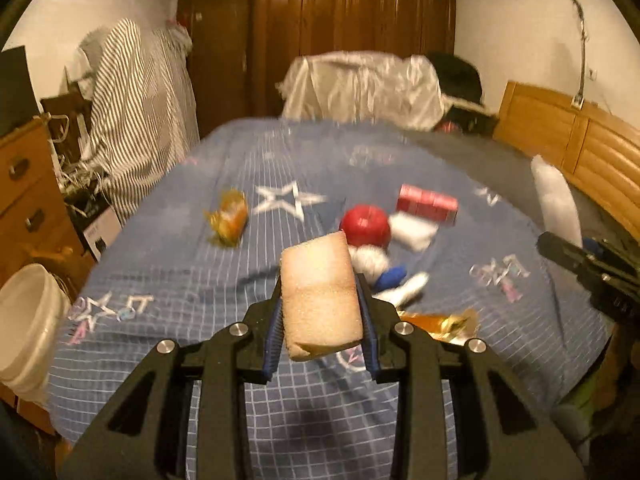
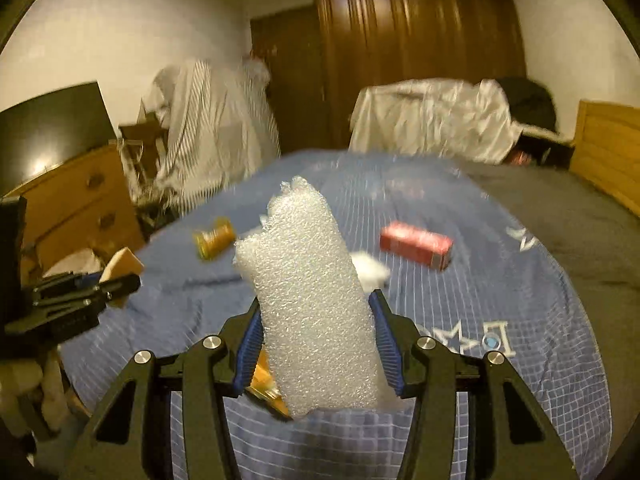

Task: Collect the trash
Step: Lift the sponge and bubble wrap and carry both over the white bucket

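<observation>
My left gripper (image 1: 320,292) is shut on a tan foam block (image 1: 320,300) and holds it above the blue checked bed cover (image 1: 200,264). My right gripper (image 2: 316,308) is shut on a white foam-wrap piece (image 2: 312,300) above the bed; it also shows in the left wrist view (image 1: 554,200). On the cover lie a red box (image 1: 427,202), an orange wrapper (image 1: 229,218), a red and white plush toy (image 1: 370,240), a white wad (image 1: 414,232) and a gold wrapper (image 1: 444,326). The left gripper also shows at the left of the right wrist view (image 2: 120,284).
A white bucket (image 1: 30,320) stands at the left beside the bed, next to a wooden dresser (image 1: 28,200). A wooden headboard (image 1: 580,144) runs along the right. White cloth (image 1: 364,88) covers things at the bed's far end. A dark wardrobe (image 1: 352,12) stands behind.
</observation>
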### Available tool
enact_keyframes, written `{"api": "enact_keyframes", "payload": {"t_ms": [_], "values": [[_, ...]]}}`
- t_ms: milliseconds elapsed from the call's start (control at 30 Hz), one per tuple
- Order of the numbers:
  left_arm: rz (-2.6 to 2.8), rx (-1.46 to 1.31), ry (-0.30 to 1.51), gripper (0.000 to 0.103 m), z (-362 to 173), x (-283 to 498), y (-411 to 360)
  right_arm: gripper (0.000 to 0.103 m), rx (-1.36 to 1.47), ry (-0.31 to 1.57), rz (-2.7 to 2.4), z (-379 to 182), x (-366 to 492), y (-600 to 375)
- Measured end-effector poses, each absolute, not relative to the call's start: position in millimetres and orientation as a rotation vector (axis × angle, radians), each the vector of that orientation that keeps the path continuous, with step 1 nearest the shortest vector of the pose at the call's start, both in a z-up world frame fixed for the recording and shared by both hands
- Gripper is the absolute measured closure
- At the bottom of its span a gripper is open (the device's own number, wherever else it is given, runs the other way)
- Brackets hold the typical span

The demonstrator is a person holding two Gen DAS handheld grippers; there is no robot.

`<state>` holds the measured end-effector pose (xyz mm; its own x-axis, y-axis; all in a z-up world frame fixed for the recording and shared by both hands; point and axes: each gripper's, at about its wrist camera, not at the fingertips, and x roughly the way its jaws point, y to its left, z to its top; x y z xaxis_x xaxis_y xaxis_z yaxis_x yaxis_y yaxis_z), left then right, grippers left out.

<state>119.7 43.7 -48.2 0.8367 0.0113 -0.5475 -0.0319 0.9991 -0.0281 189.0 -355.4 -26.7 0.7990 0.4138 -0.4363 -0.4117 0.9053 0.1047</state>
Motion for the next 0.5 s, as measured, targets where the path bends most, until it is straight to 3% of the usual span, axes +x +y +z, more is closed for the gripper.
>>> {"api": "enact_keyframes", "payload": {"t_ms": [167, 500], "values": [[0.042, -0.048, 0.487, 0.072, -21.2, 100.6, 33.2, 0.051, 0.004, 0.365, 0.379, -3.3, 156.2, -347.7], [0.027, -0.021, 0.432, 0.072, -10.0, 83.5, 12.5, 0.051, 0.009, 0.328, 0.351, 12.4, 122.8, -341.4]]}}
